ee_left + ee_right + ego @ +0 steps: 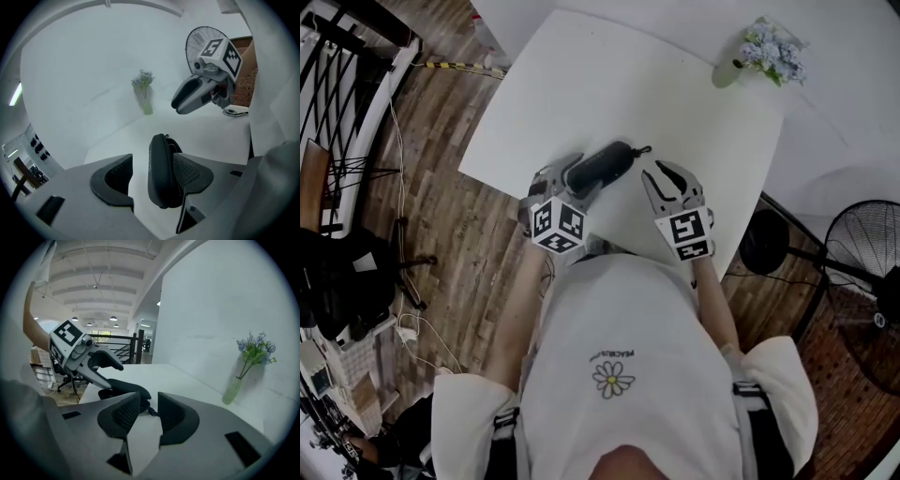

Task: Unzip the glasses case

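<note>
Jaws of the left gripper [152, 157] stand wide, with the glasses case [607, 162] on edge between them. The case touches the pad [190, 171] at the right of the left gripper view. A clear gap separates it from the other pad [115, 176], so nothing is clamped. Jaws of the right gripper [149, 397] stand narrowly apart with nothing between them.

Counts, largest first:
- One white table [675, 94], set on a wooden plank floor [469, 216].
- One person, seen from above, in a white shirt [628, 356] with a daisy print.
- One standing fan [862, 248], on the floor to the right of the table.
- Two grippers, side by side at the near edge of the table, left and right. Each carries one marker cube [558, 225], [686, 232].
- One glasses case, dark and rounded, at the near side of the table. Its near end sits inside the left gripper and its far end points away to the right.
- One pale vase [727, 73], holding one bunch of blue-white flowers [772, 52]. It stands at the far right of the table, well apart from the case.
- One zipper pull [151, 411], hanging off the right end of the case. It lies just beyond the right gripper's fingertips and does not touch them.
</note>
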`<state>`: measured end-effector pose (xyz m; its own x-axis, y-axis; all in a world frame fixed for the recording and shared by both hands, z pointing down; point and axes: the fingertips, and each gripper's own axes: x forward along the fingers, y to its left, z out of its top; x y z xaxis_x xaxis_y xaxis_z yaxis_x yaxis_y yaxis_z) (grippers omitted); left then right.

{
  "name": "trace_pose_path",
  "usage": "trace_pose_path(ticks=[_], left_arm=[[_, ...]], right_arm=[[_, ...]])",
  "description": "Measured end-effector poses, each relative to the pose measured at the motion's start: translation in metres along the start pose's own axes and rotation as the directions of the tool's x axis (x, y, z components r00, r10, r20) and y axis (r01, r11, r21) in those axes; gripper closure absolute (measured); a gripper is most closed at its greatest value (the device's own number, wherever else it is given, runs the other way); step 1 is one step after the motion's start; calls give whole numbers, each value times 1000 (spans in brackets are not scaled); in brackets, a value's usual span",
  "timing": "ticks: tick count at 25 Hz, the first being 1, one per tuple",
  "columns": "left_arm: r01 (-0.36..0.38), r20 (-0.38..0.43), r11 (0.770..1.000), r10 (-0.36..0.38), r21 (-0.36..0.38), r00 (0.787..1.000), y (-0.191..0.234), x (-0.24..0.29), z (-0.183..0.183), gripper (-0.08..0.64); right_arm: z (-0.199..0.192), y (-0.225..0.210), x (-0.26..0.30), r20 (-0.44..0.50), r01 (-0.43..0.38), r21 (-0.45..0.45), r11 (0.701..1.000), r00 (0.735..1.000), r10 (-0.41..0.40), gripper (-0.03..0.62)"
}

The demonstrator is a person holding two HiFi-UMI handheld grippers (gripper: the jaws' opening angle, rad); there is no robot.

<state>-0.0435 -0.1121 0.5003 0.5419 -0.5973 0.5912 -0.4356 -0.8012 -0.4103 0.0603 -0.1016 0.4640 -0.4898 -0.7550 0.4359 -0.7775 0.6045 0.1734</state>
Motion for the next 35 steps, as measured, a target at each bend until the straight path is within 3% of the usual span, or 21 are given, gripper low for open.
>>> trace_pose_path(ticks=[4,9,15,21,25,28,31,33,35], left_arm=[[-41,-7,999,41,-32,999,24,5,-4,284],[-111,-23,987,109,-116,994,57,8,-14,284],[-146,-47,977,140,-156,989,77,7,-28,284],[-157,-11,971,158,-178,987,78,1,-17,284],[-188,65,960,206,-207,976,95,-12,12,284],[-206,153,947,248,-245,957,116,-29,48,295],[-240,252,936,305,-256,919,138,-55,91,307],[-277,316,919,360,-280,878,150,-77,116,357],[-326,378,885,441,-331,814,158,-103,135,449]], right_arm=[[-5,10,5,-37,-29,-40,999,999,27,479],[-9,14,8,-60,-46,-33,998,997,44,479],[-9,15,12,-68,-51,-31,998,996,49,479],[-7,12,13,-67,-40,-19,999,997,39,480],[10,2,16,-31,-16,6,1000,999,16,485],[36,-15,13,31,39,0,999,999,-39,495],[68,-29,4,118,99,-10,995,988,-97,537],[88,-37,-4,177,132,-12,991,976,-128,562],[105,-43,-12,230,159,7,987,960,-157,568]])
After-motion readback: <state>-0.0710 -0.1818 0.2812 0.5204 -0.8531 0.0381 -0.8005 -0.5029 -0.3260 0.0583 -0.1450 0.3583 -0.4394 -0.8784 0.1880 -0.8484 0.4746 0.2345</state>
